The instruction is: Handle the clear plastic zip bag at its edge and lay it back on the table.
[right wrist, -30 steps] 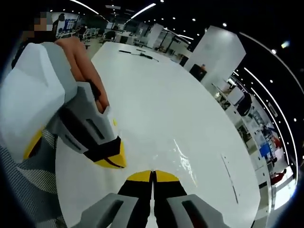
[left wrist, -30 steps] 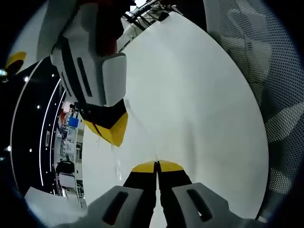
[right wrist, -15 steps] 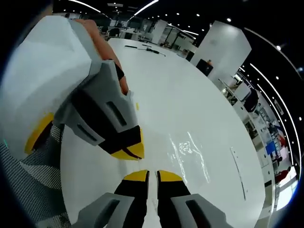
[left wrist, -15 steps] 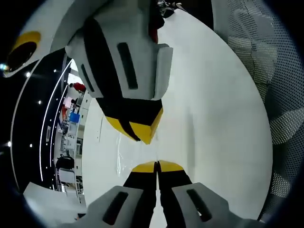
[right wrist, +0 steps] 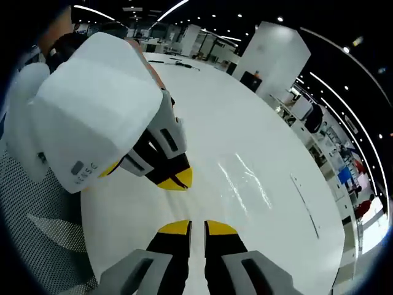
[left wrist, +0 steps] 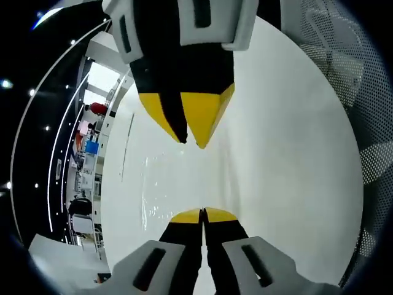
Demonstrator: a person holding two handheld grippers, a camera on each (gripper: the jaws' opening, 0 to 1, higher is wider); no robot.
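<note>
My left gripper (left wrist: 202,212) is pressed together on the clear zip bag (left wrist: 166,184) lying on the white tabletop (left wrist: 288,172); my right gripper (right wrist: 198,224) is slightly spread, holding nothing.

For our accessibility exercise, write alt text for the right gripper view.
The right gripper, jaws slightly apart, points across a white table where a clear plastic zip bag lies flat and glinting. The left gripper reaches in from the left, its yellow tips close above the table.
</note>
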